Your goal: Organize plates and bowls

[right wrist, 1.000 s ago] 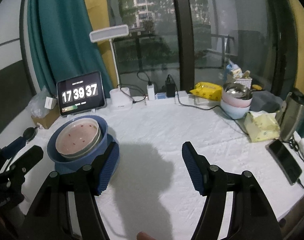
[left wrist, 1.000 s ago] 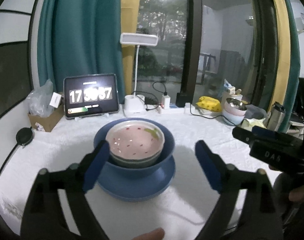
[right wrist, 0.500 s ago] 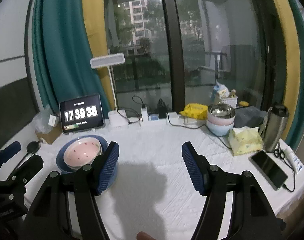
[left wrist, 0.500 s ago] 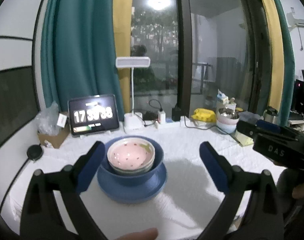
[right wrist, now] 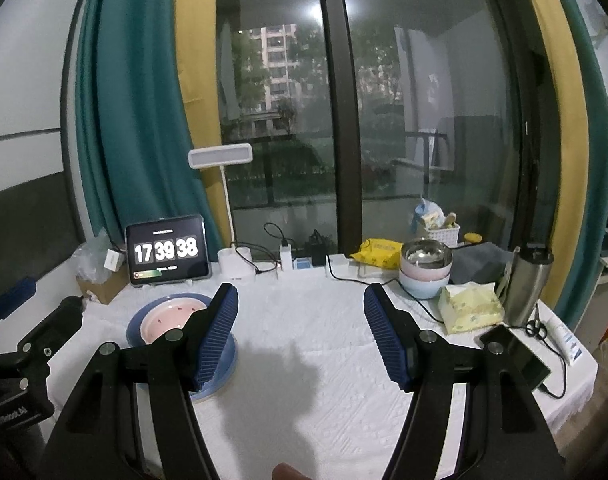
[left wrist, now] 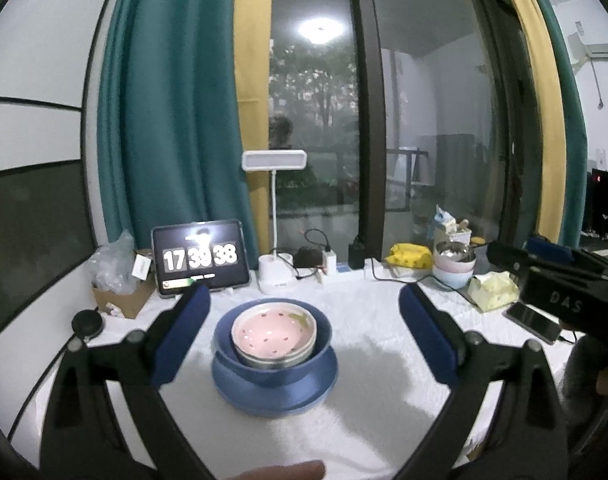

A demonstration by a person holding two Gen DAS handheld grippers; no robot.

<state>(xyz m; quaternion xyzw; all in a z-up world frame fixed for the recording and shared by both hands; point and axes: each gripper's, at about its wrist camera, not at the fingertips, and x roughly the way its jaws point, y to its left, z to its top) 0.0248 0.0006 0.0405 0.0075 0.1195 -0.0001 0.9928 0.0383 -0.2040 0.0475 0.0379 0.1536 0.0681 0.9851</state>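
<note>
Both views are dim and slightly grainy, lit mainly from a ceiling light whose reflection glares as a bright patch in the window glass, upper centre of the left wrist view. The tablet clock blooms there, its digits partly washed out; in the right wrist view its screen reads sharply. Soft grey shadows fall on the white tablecloth, lower centre. Fisheye distortion bends the curtains and window frames, and the corners are black.
</note>
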